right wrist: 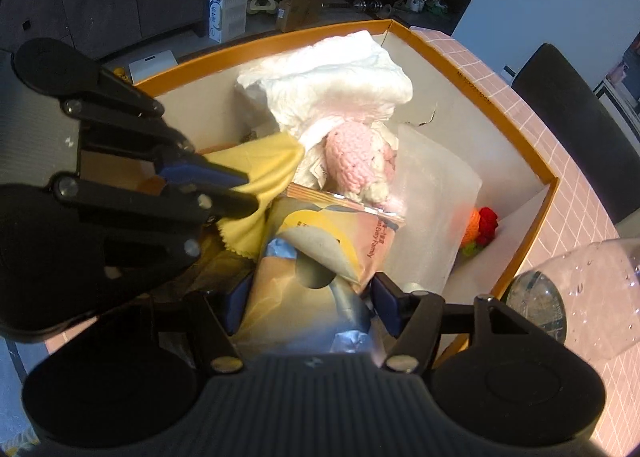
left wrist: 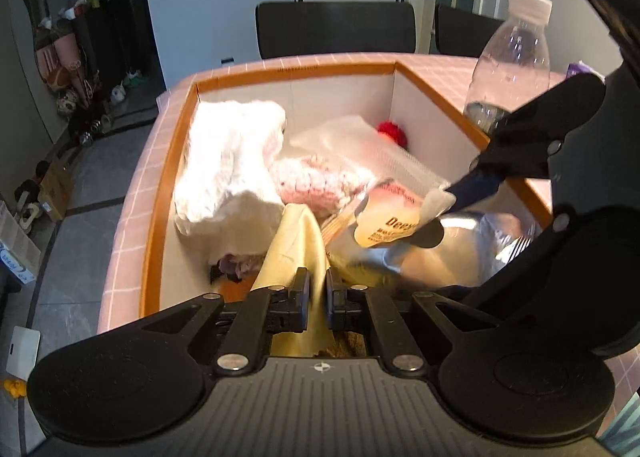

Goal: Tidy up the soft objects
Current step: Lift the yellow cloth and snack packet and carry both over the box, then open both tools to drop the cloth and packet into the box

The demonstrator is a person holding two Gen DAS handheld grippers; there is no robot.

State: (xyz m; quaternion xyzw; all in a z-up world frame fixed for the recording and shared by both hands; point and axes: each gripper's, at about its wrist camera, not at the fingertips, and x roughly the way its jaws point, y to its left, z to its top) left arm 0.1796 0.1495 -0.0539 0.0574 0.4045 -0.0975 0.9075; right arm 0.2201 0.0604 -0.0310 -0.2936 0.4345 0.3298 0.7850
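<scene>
An orange-rimmed cardboard box on the pink tiled table holds soft things. My left gripper is shut on a yellow cloth just above the box's near end. My right gripper has its jaws apart around a silver and orange snack pouch, whose edge touches the fingers. In the box lie a white cloth bundle, a pink knitted item, a clear plastic bag and a red knitted flower.
A clear plastic bottle stands on the pink tablecloth right of the box. Black chairs stand behind the table. A purple packet lies far right. Floor clutter and boxes lie beyond the table edge.
</scene>
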